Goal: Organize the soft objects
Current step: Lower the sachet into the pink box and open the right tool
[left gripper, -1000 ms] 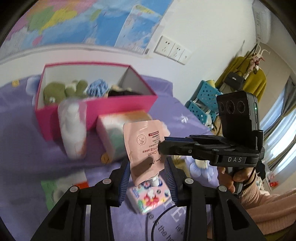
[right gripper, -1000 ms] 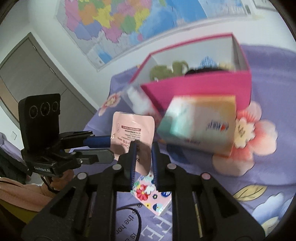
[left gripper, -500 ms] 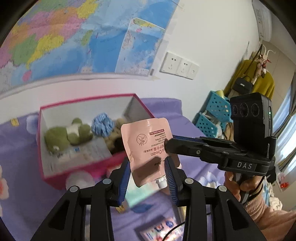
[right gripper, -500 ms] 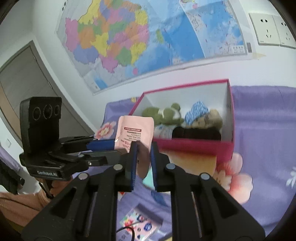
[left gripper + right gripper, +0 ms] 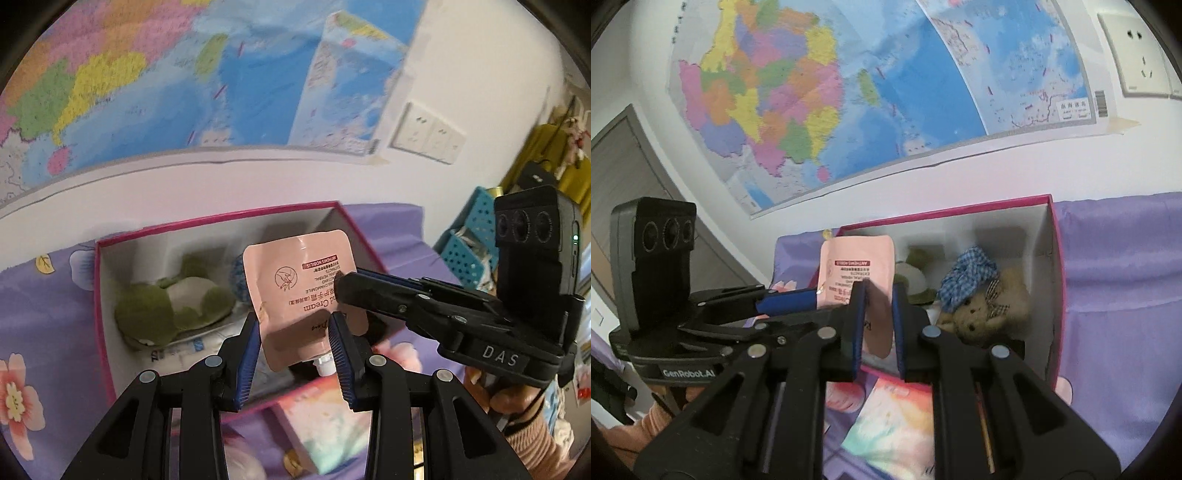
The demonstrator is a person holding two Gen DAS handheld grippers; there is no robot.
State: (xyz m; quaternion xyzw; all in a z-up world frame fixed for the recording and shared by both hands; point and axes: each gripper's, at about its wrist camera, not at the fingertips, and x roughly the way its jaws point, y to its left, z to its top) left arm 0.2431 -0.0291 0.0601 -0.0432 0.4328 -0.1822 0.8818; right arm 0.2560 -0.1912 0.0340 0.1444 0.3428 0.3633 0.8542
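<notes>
Pink cream pouch (image 5: 301, 291): light, floppy, slick; we've both tongs, left (image 5: 295, 345) & right (image 5: 878, 325), pinching its lower edges, cap-end down.

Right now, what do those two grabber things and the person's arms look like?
Both are black plastic with blue ribbed pads and silver screws. The left gripper reads "GenRobot.AI" on its side, seen from the right wrist view; the right gripper reads "DAS". Each carries a black box with three round lenses. The person wears a pinkish ribbed sleeve.

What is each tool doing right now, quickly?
Left tool: closed on the pink cream pouch.
Right tool: closed on the same pouch.
</notes>
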